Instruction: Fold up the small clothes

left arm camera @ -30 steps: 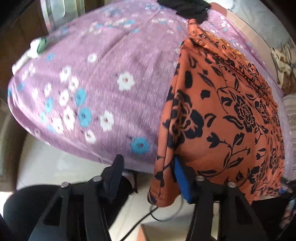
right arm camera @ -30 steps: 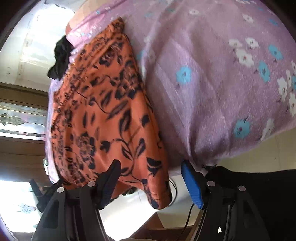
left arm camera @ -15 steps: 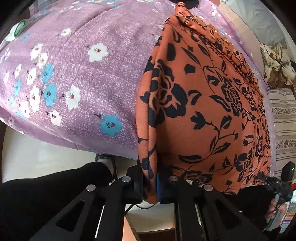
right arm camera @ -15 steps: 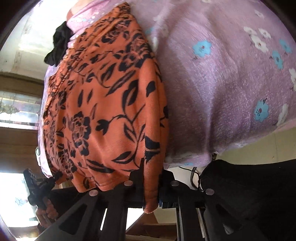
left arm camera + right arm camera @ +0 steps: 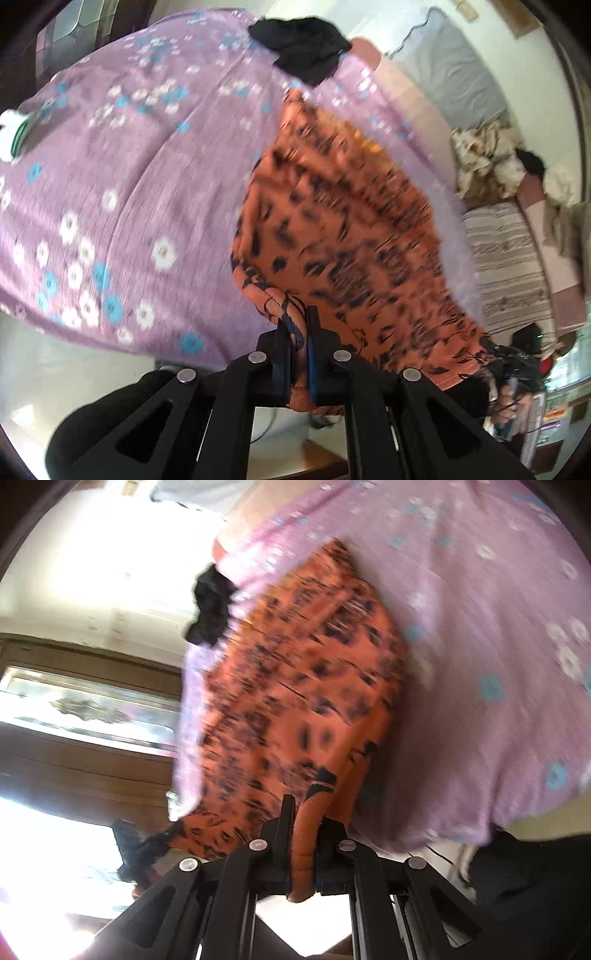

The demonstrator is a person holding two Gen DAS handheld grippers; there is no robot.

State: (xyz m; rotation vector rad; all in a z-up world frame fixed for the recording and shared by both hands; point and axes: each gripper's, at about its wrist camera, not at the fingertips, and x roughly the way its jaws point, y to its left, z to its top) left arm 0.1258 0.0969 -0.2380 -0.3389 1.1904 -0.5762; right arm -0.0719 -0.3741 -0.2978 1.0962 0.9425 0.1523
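Observation:
An orange garment with a black flower print (image 5: 347, 229) (image 5: 295, 686) lies on a purple flowered bedsheet (image 5: 129, 177) (image 5: 480, 627). My left gripper (image 5: 301, 332) is shut on the garment's near left corner, whose hem bunches between the pads. My right gripper (image 5: 303, 827) is shut on the near right corner, and a fold of orange cloth hangs down through the jaws. Both near corners are lifted off the bed edge. In the left wrist view the other gripper (image 5: 517, 365) shows at the garment's far corner. Both views are blurred.
A black garment (image 5: 303, 48) (image 5: 210, 605) lies at the far end of the bed. A striped cushion (image 5: 506, 266) and crumpled cloth (image 5: 487, 158) sit to the right. A white and green item (image 5: 14, 136) rests at the sheet's left edge. A wooden cabinet (image 5: 85, 738) stands left. A person's dark-clothed leg (image 5: 122, 417) is below.
Both grippers went from open beside the hem to shut on the near corners. They have since risen, pulling the near edge up, and more of the room beyond the bed shows.

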